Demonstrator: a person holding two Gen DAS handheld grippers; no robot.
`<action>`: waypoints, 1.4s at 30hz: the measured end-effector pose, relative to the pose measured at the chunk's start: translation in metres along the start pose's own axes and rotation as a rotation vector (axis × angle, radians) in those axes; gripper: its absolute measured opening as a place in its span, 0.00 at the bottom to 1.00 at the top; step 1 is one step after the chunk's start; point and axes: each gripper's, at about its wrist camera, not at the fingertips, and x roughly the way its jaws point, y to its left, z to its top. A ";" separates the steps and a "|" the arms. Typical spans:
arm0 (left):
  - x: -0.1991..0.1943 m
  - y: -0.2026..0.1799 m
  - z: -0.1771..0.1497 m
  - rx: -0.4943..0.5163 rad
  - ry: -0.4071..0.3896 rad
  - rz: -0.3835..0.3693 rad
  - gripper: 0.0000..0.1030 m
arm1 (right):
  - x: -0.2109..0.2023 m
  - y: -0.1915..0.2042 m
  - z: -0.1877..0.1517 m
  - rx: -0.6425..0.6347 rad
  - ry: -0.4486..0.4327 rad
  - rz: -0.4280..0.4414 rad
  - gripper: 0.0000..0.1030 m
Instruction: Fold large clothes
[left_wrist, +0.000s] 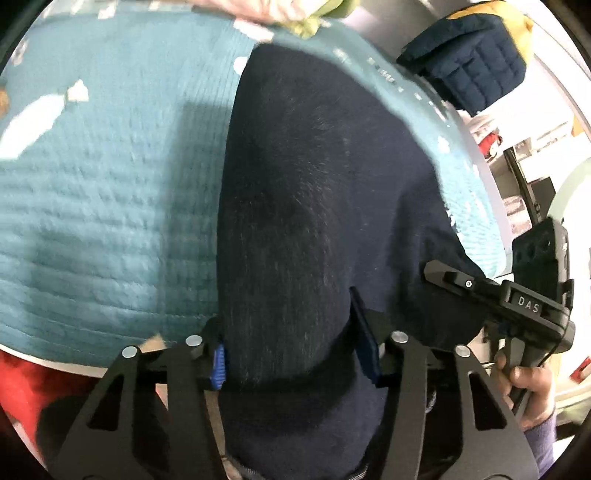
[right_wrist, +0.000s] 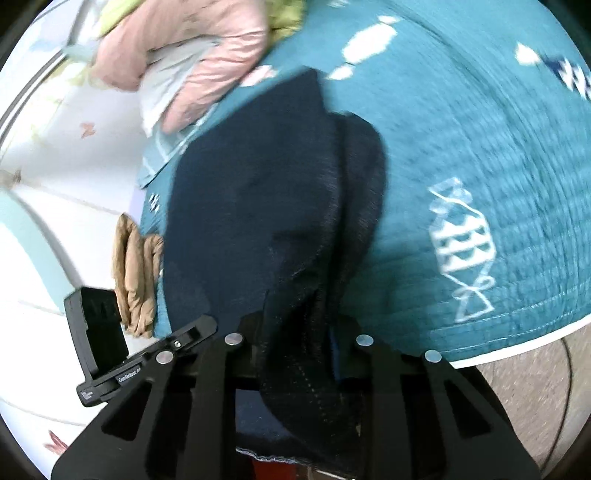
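A large dark navy garment (left_wrist: 317, 206) lies stretched over a teal quilted bedspread (left_wrist: 103, 206). My left gripper (left_wrist: 295, 354) is shut on its near edge, cloth bunched between the blue pads. In the left wrist view the right gripper (left_wrist: 454, 284) shows at the right, gripping the same edge. In the right wrist view the navy garment (right_wrist: 266, 206) runs away from me in folds, and my right gripper (right_wrist: 295, 347) is shut on its near hem. The left gripper (right_wrist: 195, 332) shows at the lower left there.
A pink and green pile of clothes (right_wrist: 192, 62) lies at the far end of the bed. A tan folded cloth (right_wrist: 135, 273) sits at the bed's left edge. A navy quilted item (left_wrist: 469, 62) is off the bed. The bedspread's front edge (right_wrist: 517, 343) meets the floor (right_wrist: 535, 398).
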 end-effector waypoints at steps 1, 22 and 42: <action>-0.009 -0.002 0.002 0.015 -0.016 0.006 0.50 | -0.001 0.009 -0.001 -0.017 -0.001 0.000 0.22; -0.320 0.184 0.057 -0.075 -0.414 0.233 0.50 | 0.129 0.368 0.044 -0.455 0.014 0.356 0.21; -0.294 0.367 0.078 -0.253 -0.262 0.710 0.80 | 0.337 0.393 0.017 -0.335 0.151 0.193 0.62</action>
